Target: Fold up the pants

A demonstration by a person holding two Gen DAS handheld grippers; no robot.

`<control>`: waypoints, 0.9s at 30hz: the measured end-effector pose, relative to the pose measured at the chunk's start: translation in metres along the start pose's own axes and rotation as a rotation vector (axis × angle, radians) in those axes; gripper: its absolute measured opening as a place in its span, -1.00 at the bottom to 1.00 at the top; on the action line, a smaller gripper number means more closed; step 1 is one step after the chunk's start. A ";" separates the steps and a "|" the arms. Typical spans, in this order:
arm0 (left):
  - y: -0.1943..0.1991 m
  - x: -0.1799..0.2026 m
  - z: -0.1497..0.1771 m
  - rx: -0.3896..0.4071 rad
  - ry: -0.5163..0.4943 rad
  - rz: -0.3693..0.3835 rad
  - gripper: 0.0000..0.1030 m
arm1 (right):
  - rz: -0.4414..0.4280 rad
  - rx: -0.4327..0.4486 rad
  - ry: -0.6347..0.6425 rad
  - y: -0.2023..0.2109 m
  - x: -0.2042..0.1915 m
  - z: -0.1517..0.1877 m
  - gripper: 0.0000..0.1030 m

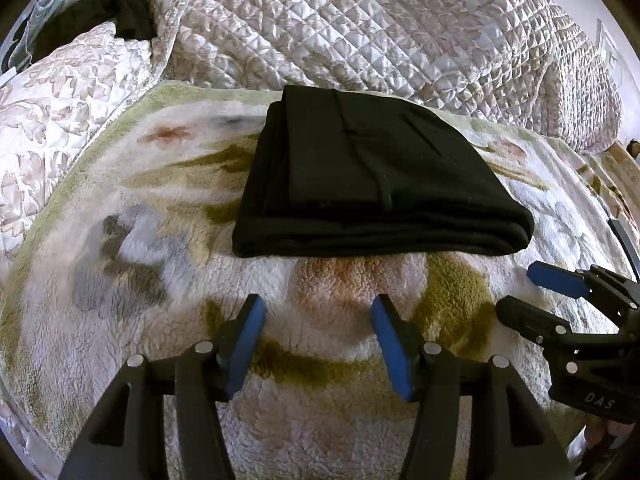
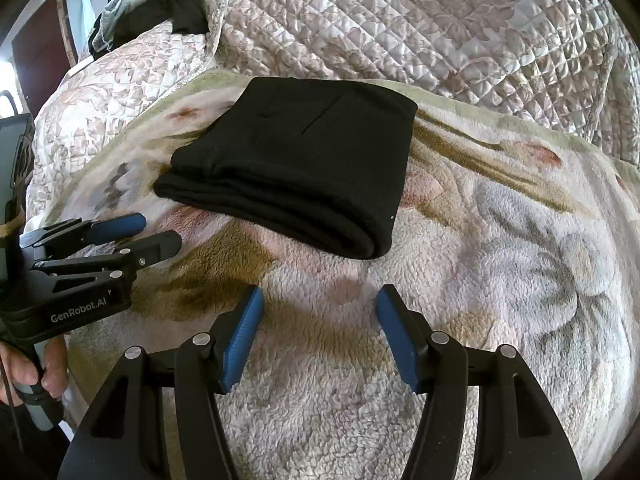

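The black pants (image 1: 372,176) lie folded into a thick rectangular stack on a fluffy floral blanket (image 1: 328,292); they also show in the right wrist view (image 2: 296,172). My left gripper (image 1: 318,312) is open and empty, held above the blanket just in front of the stack's near edge. My right gripper (image 2: 320,304) is open and empty, in front of the stack's right corner. The right gripper shows at the right of the left wrist view (image 1: 524,292), and the left gripper at the left of the right wrist view (image 2: 160,232).
A quilted satin bedspread (image 1: 400,20) covers the bed behind the blanket. A matching pillow (image 1: 68,80) lies at the left. Dark clothes (image 1: 120,8) are heaped at the far left corner. The blanket (image 2: 500,240) spreads wide to the right.
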State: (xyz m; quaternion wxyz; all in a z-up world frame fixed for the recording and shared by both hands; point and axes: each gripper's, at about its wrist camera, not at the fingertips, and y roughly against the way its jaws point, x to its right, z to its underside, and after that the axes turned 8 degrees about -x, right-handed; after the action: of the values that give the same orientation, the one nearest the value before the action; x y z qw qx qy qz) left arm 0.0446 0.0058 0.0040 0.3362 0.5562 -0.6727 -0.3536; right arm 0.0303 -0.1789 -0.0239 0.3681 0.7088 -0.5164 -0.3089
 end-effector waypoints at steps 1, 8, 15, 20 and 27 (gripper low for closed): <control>0.000 0.000 0.000 0.000 0.000 0.000 0.15 | 0.000 0.000 0.000 0.000 0.000 0.000 0.16; 0.000 0.000 0.000 0.000 0.000 0.000 0.16 | 0.001 0.000 0.000 0.000 0.000 0.000 0.17; 0.000 0.000 0.000 0.000 0.000 -0.001 0.17 | 0.002 0.001 0.001 0.000 0.000 0.000 0.17; 0.000 0.000 0.000 0.000 0.000 -0.001 0.17 | 0.001 0.001 0.000 0.000 0.000 0.000 0.18; -0.001 -0.001 0.000 0.000 -0.001 -0.002 0.17 | 0.002 0.002 0.000 0.000 -0.001 0.000 0.19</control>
State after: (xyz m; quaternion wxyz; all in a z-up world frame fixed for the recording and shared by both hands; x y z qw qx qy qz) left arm 0.0448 0.0064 0.0031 0.3353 0.5569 -0.6723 -0.3543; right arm 0.0297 -0.1784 -0.0240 0.3679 0.7086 -0.5174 -0.3081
